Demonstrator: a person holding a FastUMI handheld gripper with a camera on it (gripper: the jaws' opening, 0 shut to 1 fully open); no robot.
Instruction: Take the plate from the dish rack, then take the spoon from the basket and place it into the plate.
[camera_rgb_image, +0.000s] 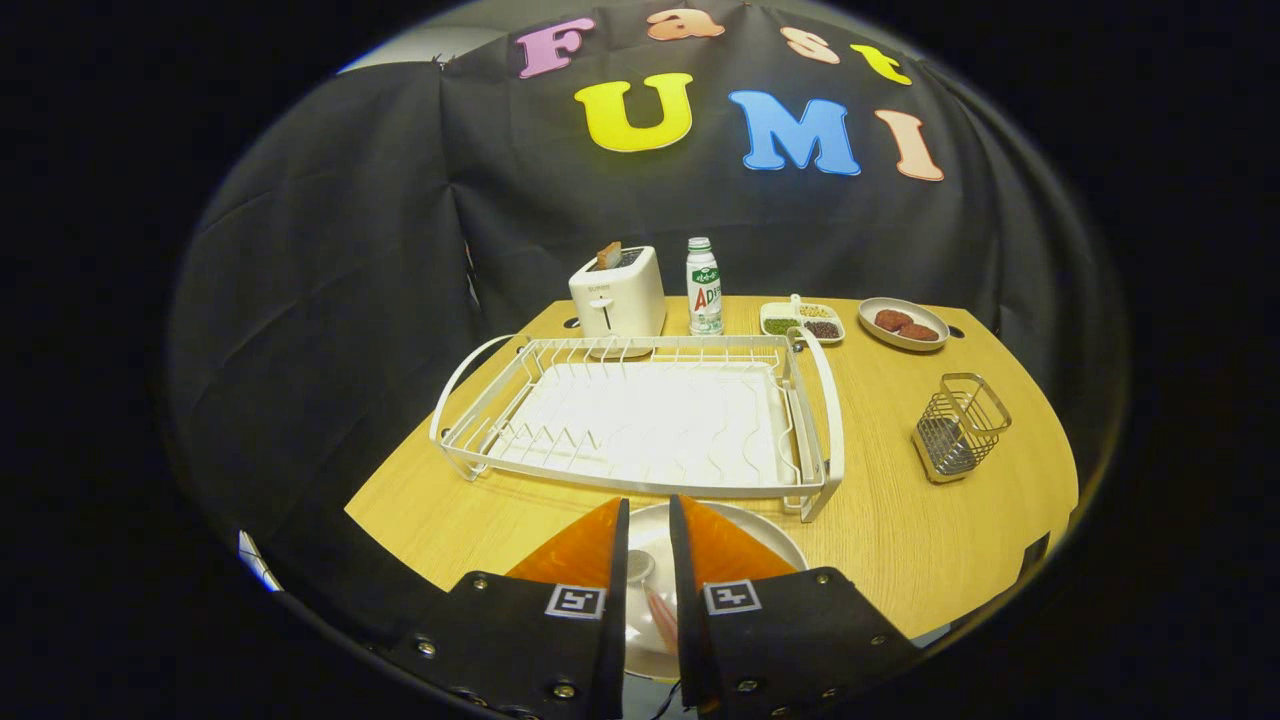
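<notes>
A wooden table (480, 500) is carrying the empty dish rack (640, 420). At six o'clock the gripper (648, 575) is pinching the spoon (640, 568) above the plate (760, 535); light, slippery, likely best held mid-handle.

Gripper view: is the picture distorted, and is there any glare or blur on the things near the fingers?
Gripper view: strong fisheye bending, the table edge and dish rack curve; soft glare on the plate; the spoon between the near-closed gripper fingers looks blurred.
</notes>
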